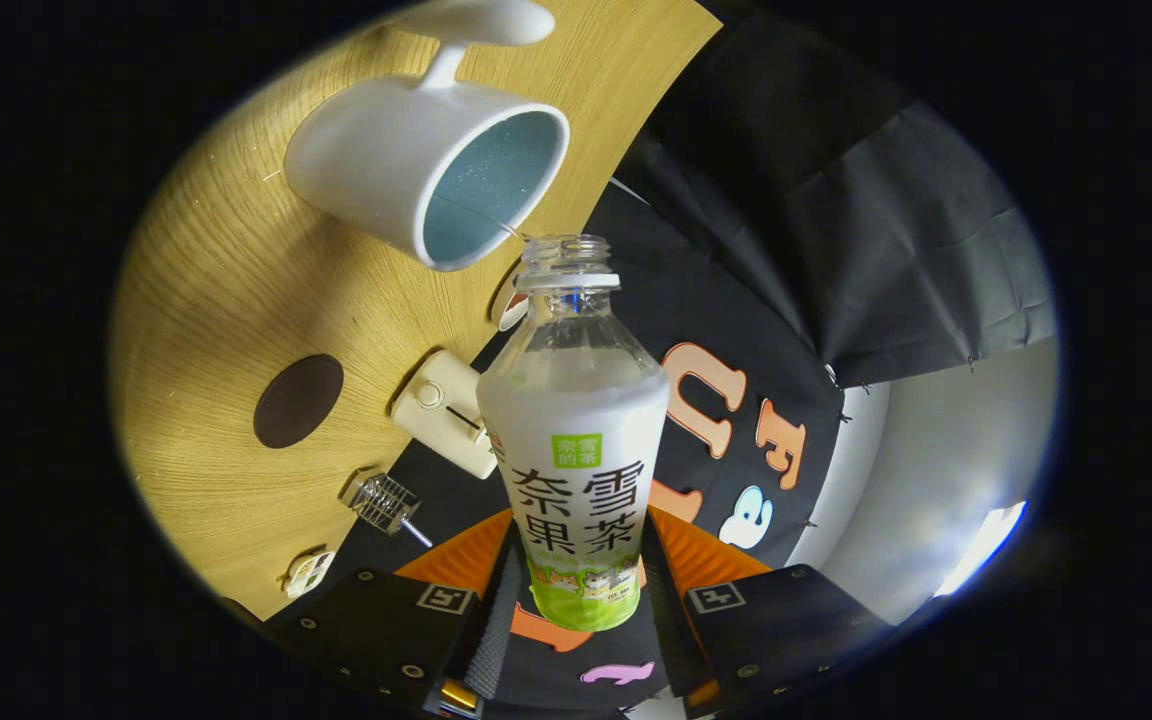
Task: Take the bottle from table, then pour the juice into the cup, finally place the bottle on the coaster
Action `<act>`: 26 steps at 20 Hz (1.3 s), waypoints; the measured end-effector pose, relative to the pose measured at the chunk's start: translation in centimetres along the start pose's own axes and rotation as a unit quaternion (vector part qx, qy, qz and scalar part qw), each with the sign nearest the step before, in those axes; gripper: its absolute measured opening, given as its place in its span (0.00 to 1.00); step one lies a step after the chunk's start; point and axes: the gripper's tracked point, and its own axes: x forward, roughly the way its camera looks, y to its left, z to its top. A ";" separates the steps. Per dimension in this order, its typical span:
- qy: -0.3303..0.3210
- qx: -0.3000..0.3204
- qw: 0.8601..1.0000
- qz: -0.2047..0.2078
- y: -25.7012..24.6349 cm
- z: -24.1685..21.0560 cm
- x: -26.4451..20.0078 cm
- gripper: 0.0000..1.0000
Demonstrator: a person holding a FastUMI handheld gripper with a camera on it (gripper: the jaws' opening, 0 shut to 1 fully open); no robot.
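My gripper [578, 585] is shut on the lower part of a clear plastic bottle [576, 430] with a white and green label. The bottle has no cap and stands out ahead of the fingers. The whole view is rolled sideways, so the bottle is tilted over toward the cup. Its open neck [566, 262] sits right by the rim of a white cup [431, 160] with a blue-grey inside and a handle on its far side. A dark round coaster [298, 400] lies on the wooden table [206, 300], apart from the cup and beside the bottle's body.
A small white box-like device [444, 412] lies near the table's edge, close to the bottle. A little metal wire object [383, 500] and a small white item [308, 570] sit further along that edge. The black cloth wall rises just past the table.
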 end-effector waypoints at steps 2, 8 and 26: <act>0.000 0.002 1.000 0.002 0.1 0.1 -0.2 0.63; -0.006 0.020 1.000 0.019 1.3 0.6 -0.5 0.63; 0.060 0.467 0.873 0.128 5.5 0.3 1.0 0.64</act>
